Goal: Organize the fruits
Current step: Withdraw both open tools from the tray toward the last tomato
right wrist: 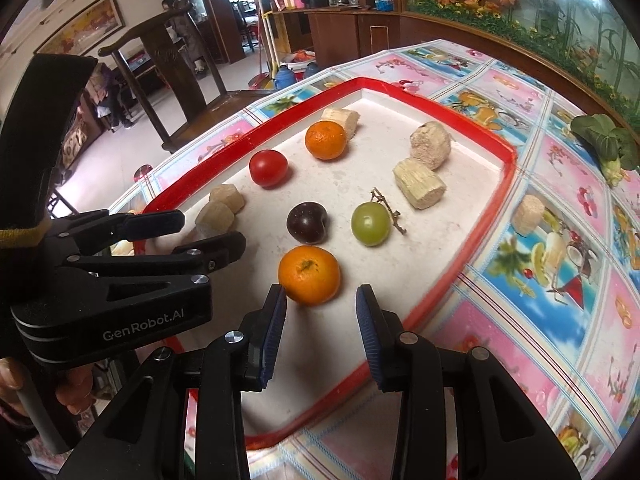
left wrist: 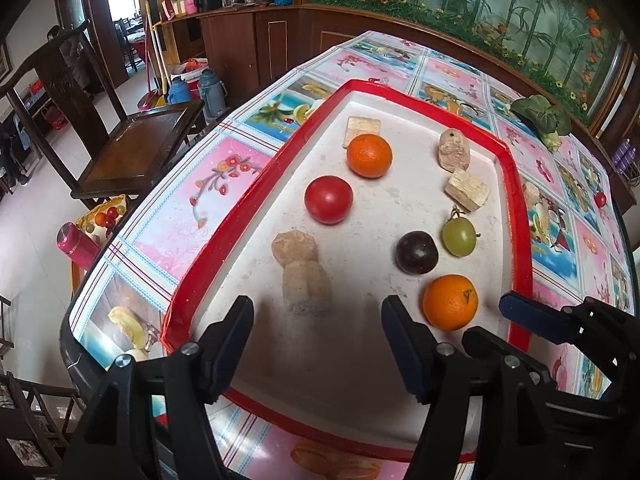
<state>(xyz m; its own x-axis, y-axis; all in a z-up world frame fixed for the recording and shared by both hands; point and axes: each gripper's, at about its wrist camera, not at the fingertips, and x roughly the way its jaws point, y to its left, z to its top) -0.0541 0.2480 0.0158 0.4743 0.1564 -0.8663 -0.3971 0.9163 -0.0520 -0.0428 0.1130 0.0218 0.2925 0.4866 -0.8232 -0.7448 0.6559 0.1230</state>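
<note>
Fruit scattered on red-rimmed tray; both claws open, holding nothing.

Near orange sits at the tray's near right, just beyond the right claw, whose blue-padded fingers stand well apart with the fruit not between them. Beyond it: dark plum and green grape with stem, side by side. Farther left, red tomato; far orange touching a pale cut chunk. Two more beige chunks at far right, two at near left. Left claw hovers over the tray's near edge, jaws wide, empty. Tray rests on a desk with patterned cloth; leafy green vegetable lies at far right on the desk, well apart from the tray.
</note>
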